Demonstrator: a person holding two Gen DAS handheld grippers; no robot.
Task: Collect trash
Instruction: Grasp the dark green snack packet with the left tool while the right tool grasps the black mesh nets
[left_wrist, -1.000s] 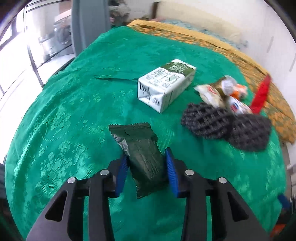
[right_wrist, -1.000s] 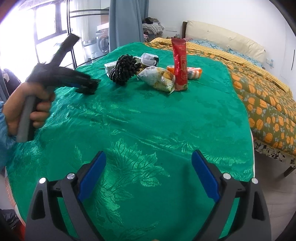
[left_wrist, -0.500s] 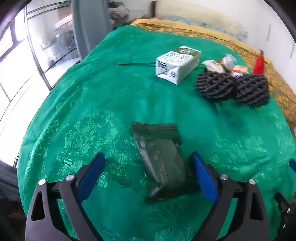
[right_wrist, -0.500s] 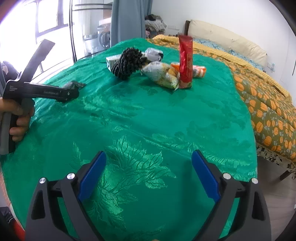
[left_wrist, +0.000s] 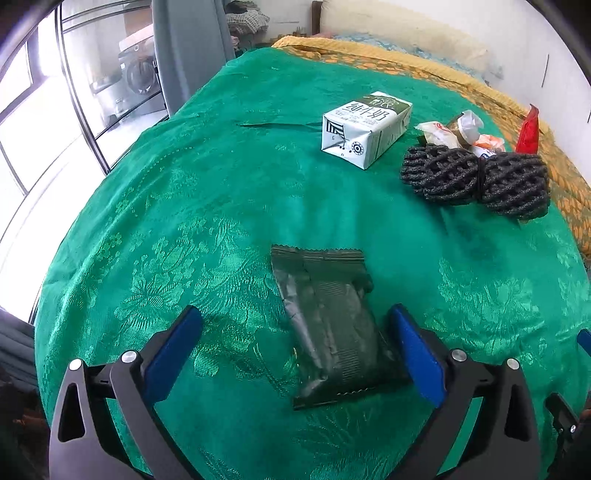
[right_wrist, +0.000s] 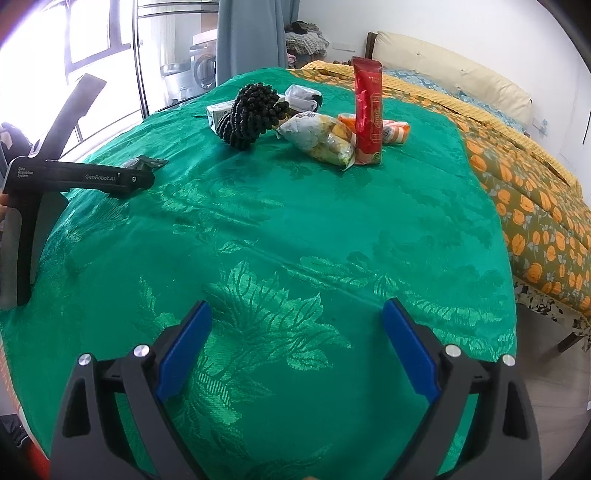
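Your left gripper (left_wrist: 291, 345) gapes, empty, astride the dark green crinkly foil wrapper (left_wrist: 334, 325) | light, slippery; pinch its midsection | right gripper (right_wrist: 295, 349) wide, empty.

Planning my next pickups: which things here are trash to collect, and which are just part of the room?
Trash to collect:
dark green wrapper between the open left claw fingers
milk carton
black foam net
red packet
yellow snack bag
orange-white packet

Just there:
green tablecloth
bed
washing machine
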